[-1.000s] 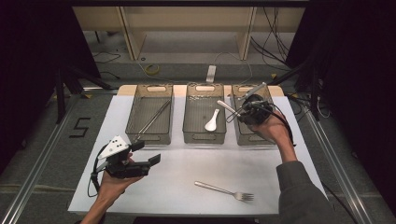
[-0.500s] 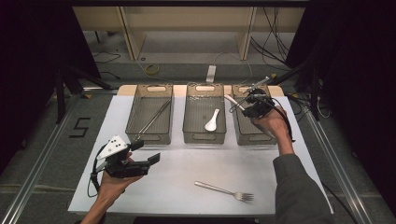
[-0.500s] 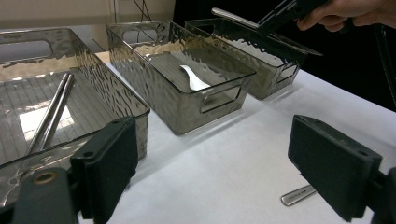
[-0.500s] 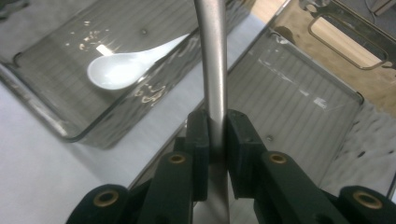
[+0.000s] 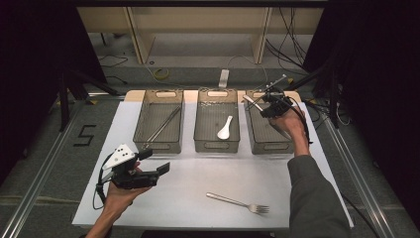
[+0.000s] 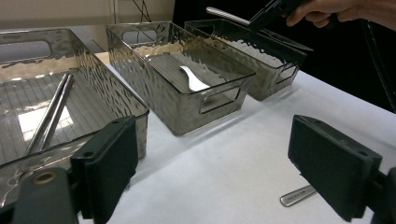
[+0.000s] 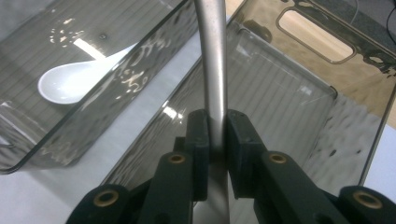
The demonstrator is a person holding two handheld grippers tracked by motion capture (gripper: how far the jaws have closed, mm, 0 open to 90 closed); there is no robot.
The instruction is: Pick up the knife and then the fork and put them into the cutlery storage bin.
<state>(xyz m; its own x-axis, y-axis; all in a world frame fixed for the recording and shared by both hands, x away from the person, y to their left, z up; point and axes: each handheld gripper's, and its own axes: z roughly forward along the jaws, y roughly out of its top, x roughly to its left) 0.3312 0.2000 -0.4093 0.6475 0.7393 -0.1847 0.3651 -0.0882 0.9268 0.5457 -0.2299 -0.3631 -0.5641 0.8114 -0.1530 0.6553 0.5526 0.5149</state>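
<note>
Right gripper (image 5: pixel 267 105): jaws clamped on a metal utensil handle (image 7: pixel 212 70), held above the right bin (image 5: pixel 277 146), near its far end. Handle juts toward the middle bin's (image 5: pixel 216 145) rim; which utensil it is cannot be told. Right bin floor below shows bare.

Middle bin holds a white spoon (image 5: pixel 224 128), well clear of the walls. Left bin (image 5: pixel 157 145) holds chopsticks (image 5: pixel 162 125) lying lengthwise. Narrow gaps of white mat (image 5: pixel 188 168) separate the three bins.

Left gripper (image 5: pixel 151 161): jaws wide apart, nothing between them, over the open mat in front of the left bin. Fork (image 5: pixel 237 202) lies alone on the near mat, free room all round it.
</note>
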